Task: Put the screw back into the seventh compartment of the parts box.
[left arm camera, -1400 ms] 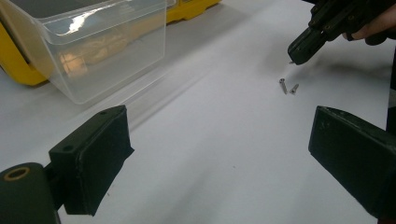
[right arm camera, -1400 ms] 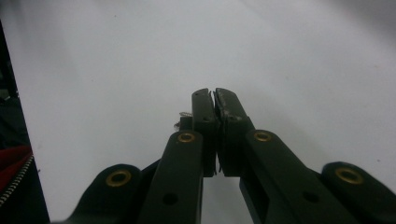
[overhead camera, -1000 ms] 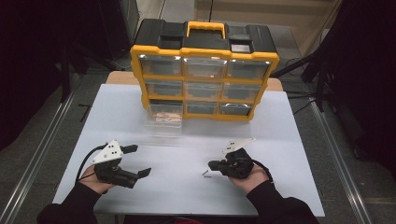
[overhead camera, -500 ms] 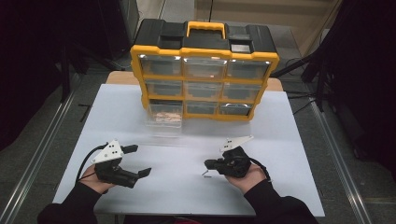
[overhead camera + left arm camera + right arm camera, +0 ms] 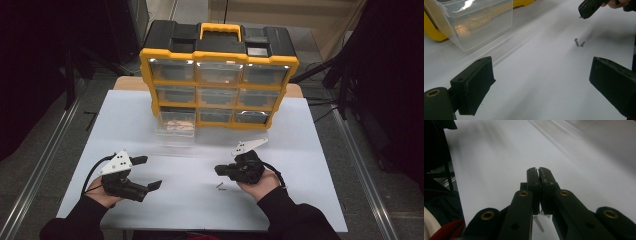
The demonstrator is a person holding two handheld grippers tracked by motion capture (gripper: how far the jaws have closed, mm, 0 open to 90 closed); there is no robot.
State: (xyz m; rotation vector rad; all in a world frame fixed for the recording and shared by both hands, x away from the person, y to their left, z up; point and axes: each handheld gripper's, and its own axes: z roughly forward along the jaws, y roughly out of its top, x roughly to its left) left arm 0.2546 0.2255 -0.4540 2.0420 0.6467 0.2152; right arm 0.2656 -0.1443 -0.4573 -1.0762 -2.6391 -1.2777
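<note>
My right gripper (image 5: 218, 170) hovers just above the white table, jaws shut. A tiny grey screw tip (image 5: 580, 17) pokes out between them. From the left gripper view, that right gripper (image 5: 586, 10) hangs at the top right. Two small screws (image 5: 579, 43) lie loose on the table below it, also seen as the screws (image 5: 220, 186) from above. One screw (image 5: 539, 223) shows under the right gripper (image 5: 538, 171). My left gripper (image 5: 148, 172) rests at the front left, wide open with nothing between its fingers (image 5: 474, 85).
A yellow and black drawer organizer (image 5: 219, 75) stands at the back of the table (image 5: 310, 200). One clear plastic drawer (image 5: 175, 131) is pulled out in front of it, with pale small parts inside; the drawer (image 5: 481, 22) lies ahead of the left gripper.
The right gripper has lifted off the table near the loose screws and shifted slightly. The left gripper has stayed still.
</note>
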